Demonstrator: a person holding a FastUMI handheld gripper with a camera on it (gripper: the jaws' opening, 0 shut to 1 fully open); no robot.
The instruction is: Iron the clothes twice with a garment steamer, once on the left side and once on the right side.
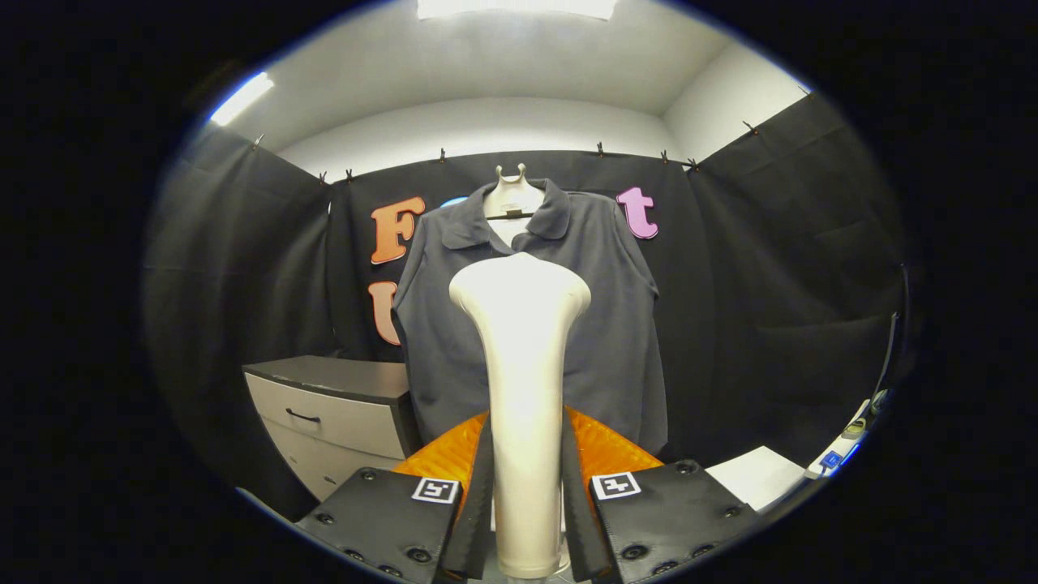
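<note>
Where the two fingers of the gripper meet the smooth cream-white plastic garment steamer, both press against its slim handle, one on each flank, so the tool is clamped upright between them. Steamer: narrow shaft rising from between the fingers, widening to a rounded, flat-topped head; the head stands in front of the chest of the garment, and whether it touches the cloth cannot be told. Garment: dark grey short-sleeved polo shirt with a folded collar, hung on a white hanger against the black cloth booth wall; it hangs straight, front facing the gripper, directly beyond the steamer. Shirt edges: the left and right side seams both show clear of the steamer shaft, with broad uncovered panels of fabric on either side of it; the hem ends just above the fingers. Furniture: low grey-topped cabinet with pale drawer fronts and dark handles, standing beside the shirt's lower corner, its top edge close to the hem on that side. Opposite side: a white flat surface near the fingers, and a white power strip with a blue plug at its far rim, against the wall. Overhead: white ceiling with a bright light panel.
</note>
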